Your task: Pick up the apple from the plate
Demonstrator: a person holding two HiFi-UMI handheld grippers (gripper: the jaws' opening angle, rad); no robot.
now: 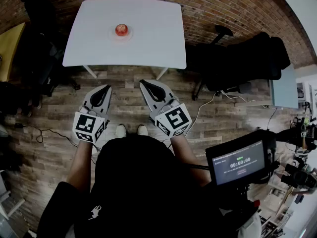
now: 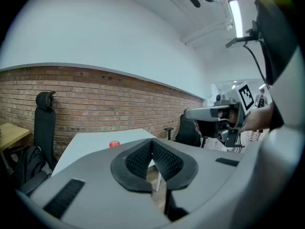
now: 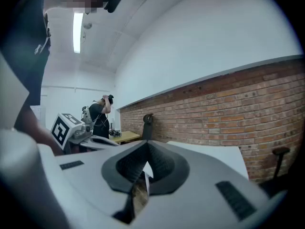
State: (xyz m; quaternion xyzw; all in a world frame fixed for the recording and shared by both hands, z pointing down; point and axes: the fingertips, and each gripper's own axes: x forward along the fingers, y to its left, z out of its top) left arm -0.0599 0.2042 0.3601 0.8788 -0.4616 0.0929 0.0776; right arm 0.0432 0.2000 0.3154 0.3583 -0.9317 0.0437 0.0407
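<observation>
The head view looks steeply down from above the person, with the desk [image 1: 148,43] far off at the frame's top. Both gripper views sit close behind their own jaws, facing nearly level toward that desk and the brick wall [image 2: 95,104], which they share. Each view also catches the other side's tool at its edge: the right gripper [image 2: 188,113] in one, the left gripper [image 3: 112,143] in the other.

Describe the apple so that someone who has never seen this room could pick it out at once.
Find the white table beside the brick wall. Near its middle lies a small pale plate. The apple sits on it: round and red, the only coloured thing on the tabletop.
</observation>
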